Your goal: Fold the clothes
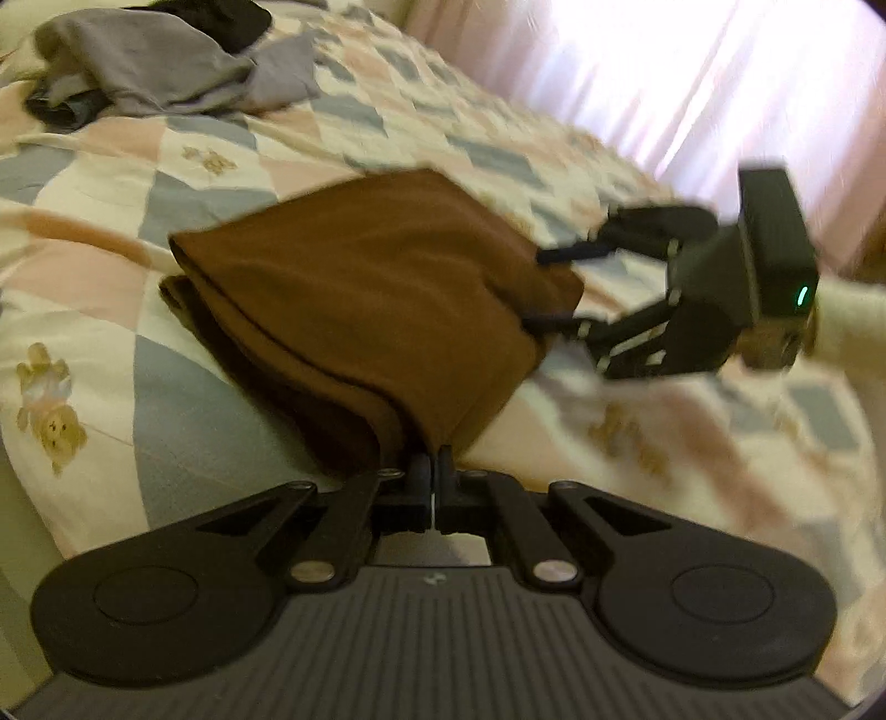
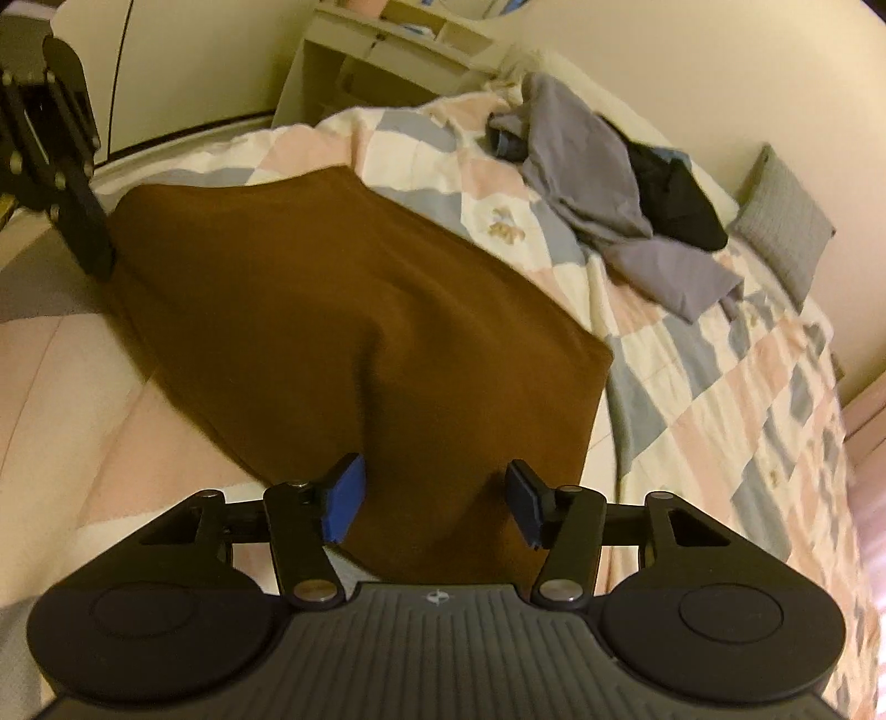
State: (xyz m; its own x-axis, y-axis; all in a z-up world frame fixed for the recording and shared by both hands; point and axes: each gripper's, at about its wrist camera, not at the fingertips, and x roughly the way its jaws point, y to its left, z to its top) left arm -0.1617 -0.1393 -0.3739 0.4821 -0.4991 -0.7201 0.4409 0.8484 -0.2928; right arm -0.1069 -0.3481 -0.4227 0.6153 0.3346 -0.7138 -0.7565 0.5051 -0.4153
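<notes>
A brown garment (image 1: 354, 299) lies folded in layers on the patchwork quilt (image 1: 183, 144). My left gripper (image 1: 433, 468) is shut on its near corner, lifting the cloth edge. In the left wrist view my right gripper (image 1: 540, 288) stands open at the garment's far right edge, its fingers on either side of the edge. In the right wrist view the brown garment (image 2: 343, 310) spreads out ahead, and my right gripper (image 2: 434, 507) is open with its blue pads (image 2: 343, 507) above the near edge of the cloth. The left gripper (image 2: 97, 252) touches the garment's far left corner.
A heap of grey clothes (image 2: 587, 160) and a black garment (image 2: 678, 194) lies further along the bed. A grey pillow (image 2: 783, 221) rests by the wall. White shelves (image 2: 387, 50) stand behind the bed. Pink curtains (image 1: 692, 72) hang beyond the bed.
</notes>
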